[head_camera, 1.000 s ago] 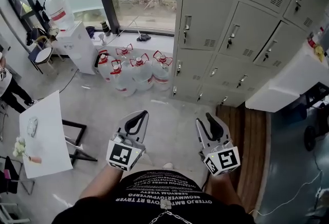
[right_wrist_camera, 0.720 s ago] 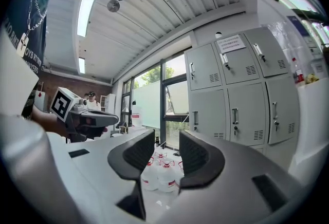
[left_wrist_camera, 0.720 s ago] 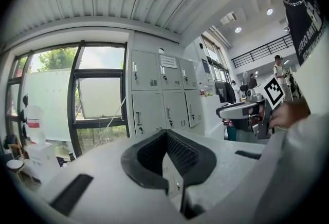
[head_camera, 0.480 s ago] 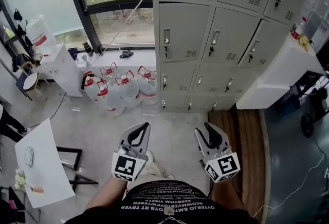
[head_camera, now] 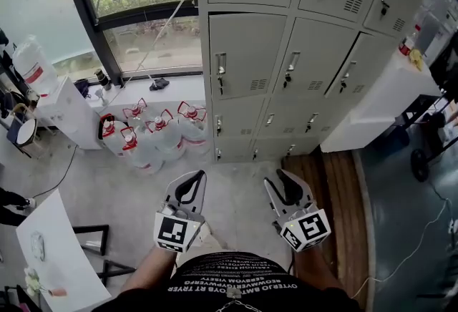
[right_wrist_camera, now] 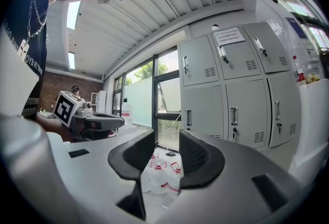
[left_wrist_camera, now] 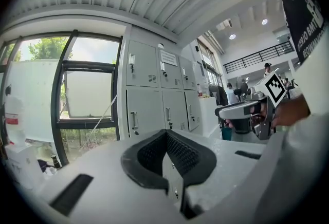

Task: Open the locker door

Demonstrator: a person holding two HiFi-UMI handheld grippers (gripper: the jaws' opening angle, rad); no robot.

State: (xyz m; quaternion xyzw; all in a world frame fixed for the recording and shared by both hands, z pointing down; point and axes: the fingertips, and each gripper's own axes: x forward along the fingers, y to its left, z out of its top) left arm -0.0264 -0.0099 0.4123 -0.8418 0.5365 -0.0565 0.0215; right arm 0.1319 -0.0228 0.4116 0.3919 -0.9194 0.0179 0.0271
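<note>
Approach step, likely: the locker door stands shut at the floor's far edge, well apart from both grippers. The left gripper has its fingers pressed together, the right gripper has them spread, empty. Next, reach the door's handle.

Lockers: grey steel bank, several tiers, standing upright on the floor. Every door in sight is shut and flush. Each door has a vertical metal handle near its left edge, a lock under it and a louvre vent lower right. Can't tell which door is the target.
</note>
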